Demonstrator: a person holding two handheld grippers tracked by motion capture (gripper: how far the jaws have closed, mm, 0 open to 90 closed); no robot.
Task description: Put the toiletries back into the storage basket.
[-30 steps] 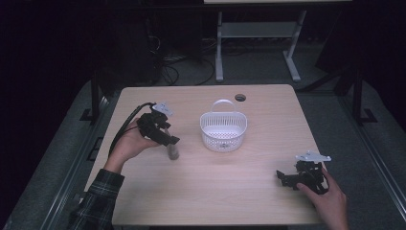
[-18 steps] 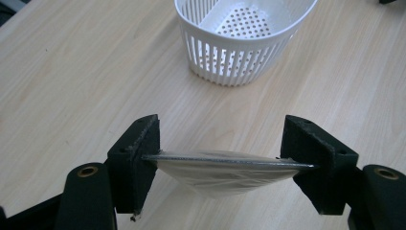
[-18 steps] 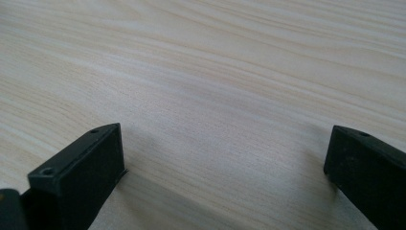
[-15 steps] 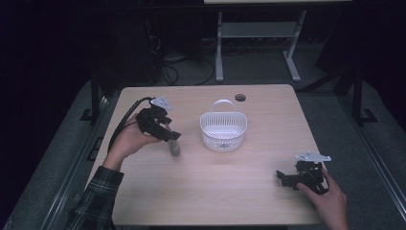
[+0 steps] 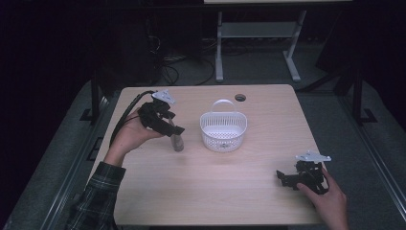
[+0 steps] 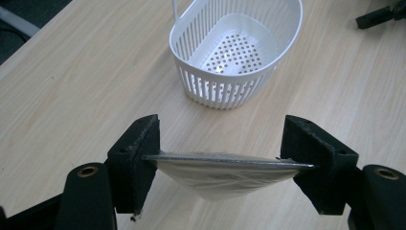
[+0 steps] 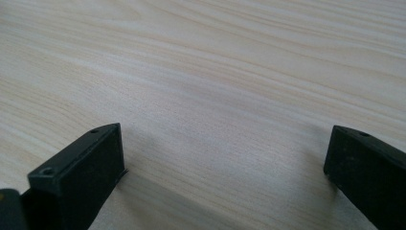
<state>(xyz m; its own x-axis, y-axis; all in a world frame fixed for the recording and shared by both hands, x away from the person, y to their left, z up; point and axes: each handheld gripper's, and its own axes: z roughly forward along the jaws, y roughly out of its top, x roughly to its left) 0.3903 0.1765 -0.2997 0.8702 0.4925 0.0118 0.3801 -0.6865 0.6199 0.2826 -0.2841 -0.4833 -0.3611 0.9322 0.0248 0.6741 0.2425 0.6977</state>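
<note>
A small pale, translucent pouch point(image 6: 222, 177) hangs between the jaws of my left gripper point(image 6: 222, 158), which is shut on its flat top edge. In the high view the left gripper point(image 5: 176, 132) holds the pouch point(image 5: 177, 143) a little above the table, left of a white slotted basket point(image 5: 222, 141). The basket point(image 6: 225, 91) stands empty just beyond the pouch in the left gripper view. My right gripper point(image 5: 282, 177) rests on the table at the near right, jaws wide apart. In the right gripper view the right gripper point(image 7: 225, 167) has only bare wood between its jaws.
The light wooden table point(image 5: 215, 191) has a round cable hole point(image 5: 240, 97) at the back, behind the basket. The right gripper's tip point(image 6: 378, 14) shows at the top right of the left gripper view. Dark floor, cables and a white stand lie beyond the far edge.
My left gripper has risen a little with the pouch in it, lifting the pouch off the tabletop. The right gripper has stayed put.
</note>
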